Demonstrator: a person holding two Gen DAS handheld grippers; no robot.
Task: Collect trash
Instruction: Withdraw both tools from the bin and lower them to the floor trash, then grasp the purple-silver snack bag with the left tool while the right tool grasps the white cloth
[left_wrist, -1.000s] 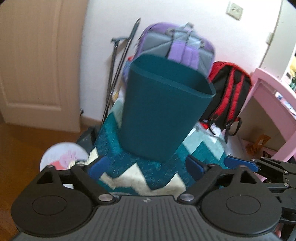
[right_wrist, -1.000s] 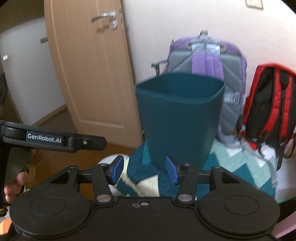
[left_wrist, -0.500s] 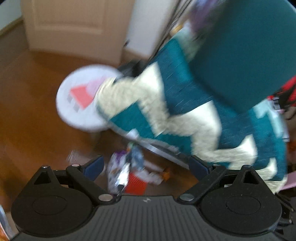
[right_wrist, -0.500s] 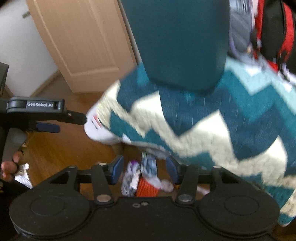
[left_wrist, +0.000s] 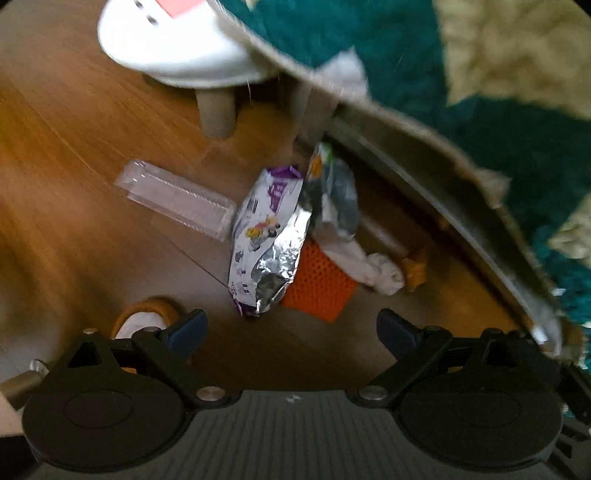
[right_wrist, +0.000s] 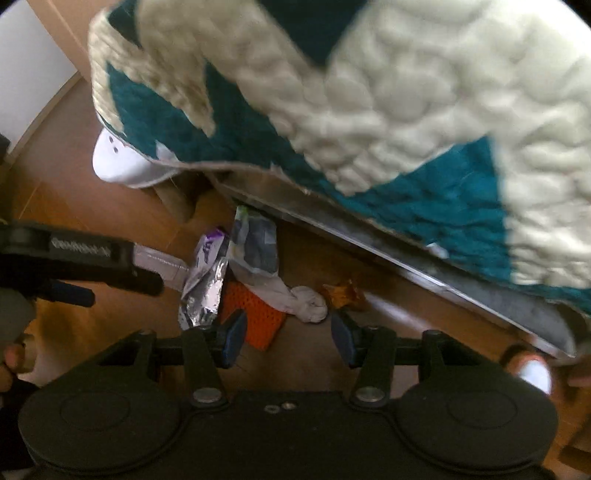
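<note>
A pile of trash lies on the wooden floor beside the bed edge. A purple-and-silver foil snack bag (left_wrist: 264, 236) (right_wrist: 205, 284) lies lengthwise, with a grey-green wrapper (left_wrist: 332, 195) (right_wrist: 255, 243) beside it. An orange mesh piece (left_wrist: 317, 288) (right_wrist: 255, 317), a crumpled white wad (left_wrist: 373, 269) (right_wrist: 306, 302) and a small brown wrapper (left_wrist: 413, 269) (right_wrist: 343, 295) lie close by. A clear plastic tray (left_wrist: 177, 199) lies left of the foil bag. My left gripper (left_wrist: 291, 332) hangs open above the pile, pointing down. My right gripper (right_wrist: 288, 339) is open too, just above the orange mesh. Neither holds anything.
A teal-and-cream quilted blanket (left_wrist: 480, 92) (right_wrist: 369, 92) overhangs the bed frame (right_wrist: 369, 240) at the upper right. A white round stool (left_wrist: 177, 48) (right_wrist: 118, 162) stands behind the trash. The left gripper's body (right_wrist: 74, 258) reaches in from the left in the right wrist view.
Both grippers have dropped from facing the teal bin on the bed to pointing down at the floor. The trash pile now fills the view; the bin is out of sight.
</note>
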